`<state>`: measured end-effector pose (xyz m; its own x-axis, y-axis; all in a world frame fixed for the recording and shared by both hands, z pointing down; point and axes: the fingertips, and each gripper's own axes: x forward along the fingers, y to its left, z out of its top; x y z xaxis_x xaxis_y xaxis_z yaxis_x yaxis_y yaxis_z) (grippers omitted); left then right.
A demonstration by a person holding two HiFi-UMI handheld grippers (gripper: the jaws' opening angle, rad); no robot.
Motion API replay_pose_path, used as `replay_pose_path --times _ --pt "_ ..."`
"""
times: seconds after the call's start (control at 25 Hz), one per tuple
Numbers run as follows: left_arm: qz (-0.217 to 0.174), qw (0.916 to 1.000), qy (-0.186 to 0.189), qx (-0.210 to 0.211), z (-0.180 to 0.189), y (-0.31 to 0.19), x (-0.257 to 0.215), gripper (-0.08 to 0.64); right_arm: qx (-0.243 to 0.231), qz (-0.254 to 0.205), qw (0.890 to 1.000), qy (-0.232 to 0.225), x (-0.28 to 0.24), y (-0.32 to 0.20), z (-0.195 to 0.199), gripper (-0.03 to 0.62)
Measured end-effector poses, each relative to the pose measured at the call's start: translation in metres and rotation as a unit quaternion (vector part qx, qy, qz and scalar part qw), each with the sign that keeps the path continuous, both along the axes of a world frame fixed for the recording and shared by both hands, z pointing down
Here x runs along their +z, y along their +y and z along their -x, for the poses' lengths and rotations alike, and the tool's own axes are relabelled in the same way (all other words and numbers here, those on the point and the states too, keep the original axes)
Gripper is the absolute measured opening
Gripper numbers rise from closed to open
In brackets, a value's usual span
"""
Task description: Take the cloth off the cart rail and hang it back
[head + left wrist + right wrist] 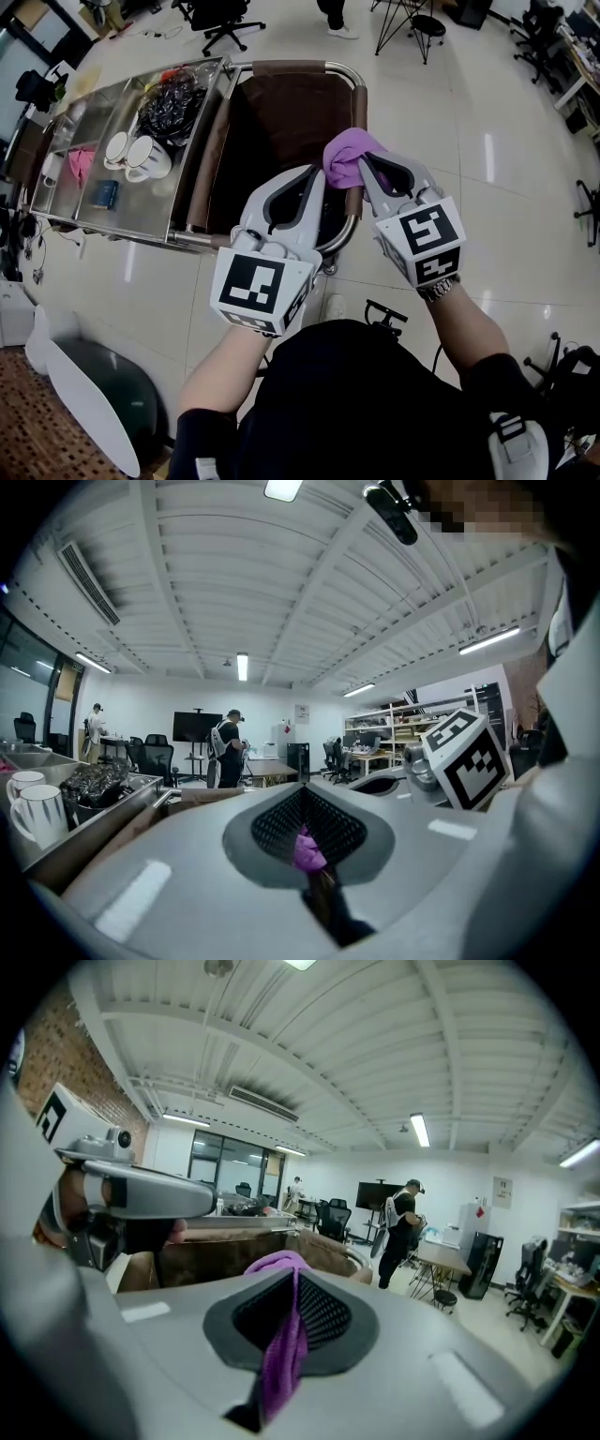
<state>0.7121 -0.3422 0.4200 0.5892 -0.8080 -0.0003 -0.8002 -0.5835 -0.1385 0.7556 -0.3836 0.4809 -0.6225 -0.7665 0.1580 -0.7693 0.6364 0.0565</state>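
Note:
A purple cloth is bunched over the cart's curved rail at the rail's right side. My left gripper meets the cloth from the left, and a small fold of cloth is pinched between its closed jaws. My right gripper meets it from the right and is shut on a strip of the cloth that hangs down through the jaws. Both grippers point about level, side by side. The right gripper's marker cube shows in the left gripper view.
The cart's steel top carries two white cups and a dark bundle. A brown bag hangs inside the rail. Office chairs stand beyond the cart. A person stands far off.

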Motion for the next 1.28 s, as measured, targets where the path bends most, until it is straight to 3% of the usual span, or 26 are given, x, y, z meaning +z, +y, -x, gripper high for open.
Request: replay_pose_path --times 0.44,0.8,1.28 --pt "-0.025 0.9997 0.007 -0.002 0.024 0.050 -0.037 0.002 0.007 -0.076 0.997 -0.025 -0.071 0.055 0.018 0.012" --pt "-0.055 0.9978 0.012 0.036 0.059 0.138 -0.076 0.002 0.039 -0.132 0.990 -0.039 -0.142 0.157 0.045 0.012" --pt "-0.057 0.9965 0.024 0.057 0.126 0.252 -0.082 0.002 0.067 -0.159 0.984 -0.038 -0.163 0.280 0.105 0.012"
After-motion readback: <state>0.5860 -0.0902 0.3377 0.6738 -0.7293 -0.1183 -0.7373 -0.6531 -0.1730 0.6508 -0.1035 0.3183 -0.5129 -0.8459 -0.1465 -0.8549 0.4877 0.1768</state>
